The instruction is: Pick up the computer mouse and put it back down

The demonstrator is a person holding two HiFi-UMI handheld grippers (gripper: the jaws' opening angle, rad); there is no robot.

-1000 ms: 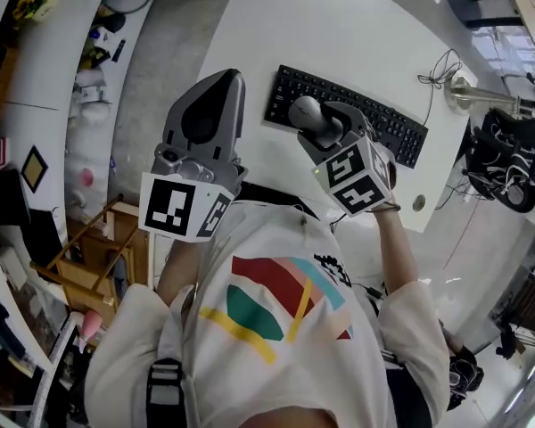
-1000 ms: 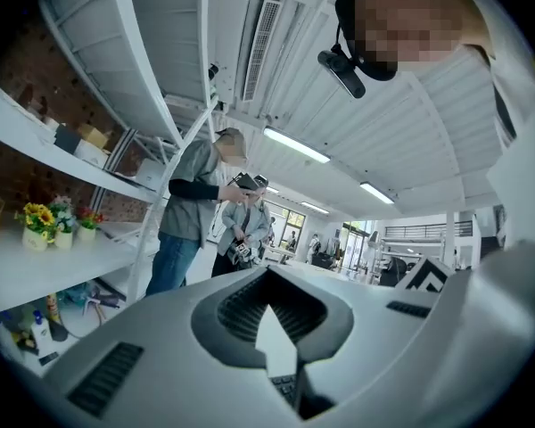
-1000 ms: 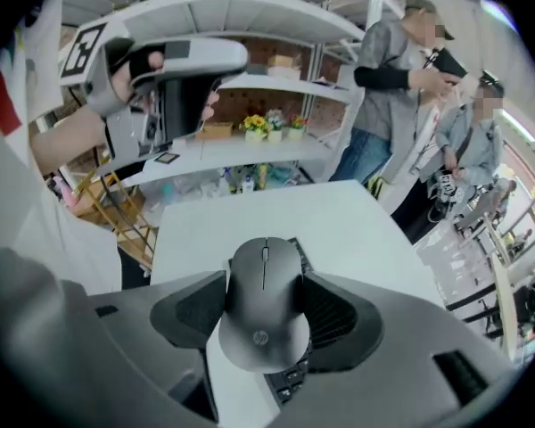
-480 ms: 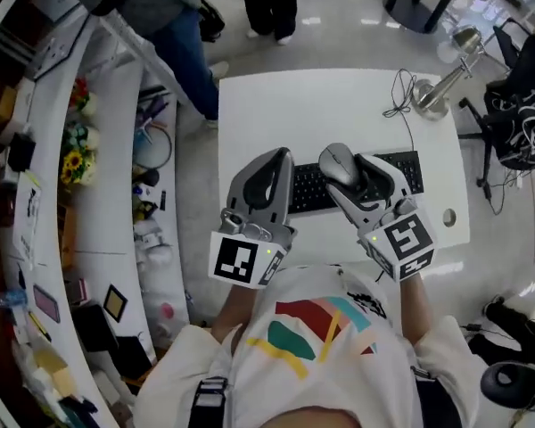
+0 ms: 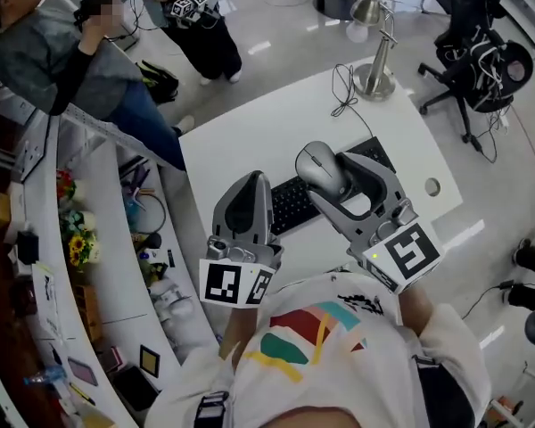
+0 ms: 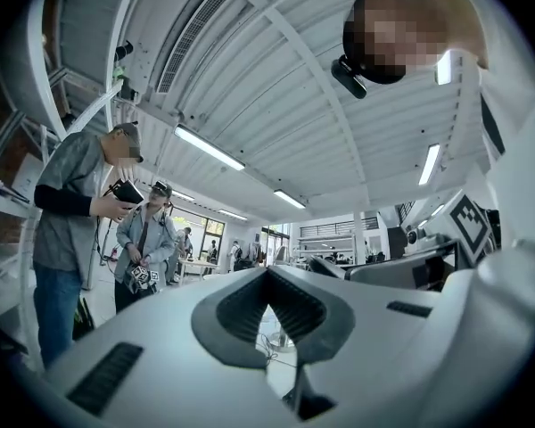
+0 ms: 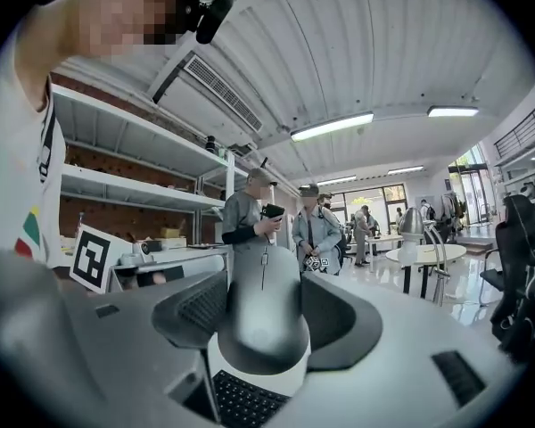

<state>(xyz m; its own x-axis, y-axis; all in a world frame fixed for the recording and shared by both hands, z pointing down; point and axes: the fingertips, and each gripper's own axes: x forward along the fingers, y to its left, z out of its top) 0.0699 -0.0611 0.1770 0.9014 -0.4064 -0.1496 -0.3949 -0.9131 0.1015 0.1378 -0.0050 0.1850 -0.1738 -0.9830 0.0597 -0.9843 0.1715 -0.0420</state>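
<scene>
Mouse [image 5: 322, 164] held aloft at centre frame over keyboard [image 5: 291, 207], clamped between right gripper [image 5: 328, 175] jaws. Long axis runs lower right to upper left, wheel end upper left. Left gripper [image 5: 252, 182] jaws together, empty.

One mouse [image 5: 319, 168], one keyboard [image 5: 292, 206], one desk lamp [image 5: 374, 82], one table [image 5: 250, 141], one office chair [image 5: 481, 56].
</scene>
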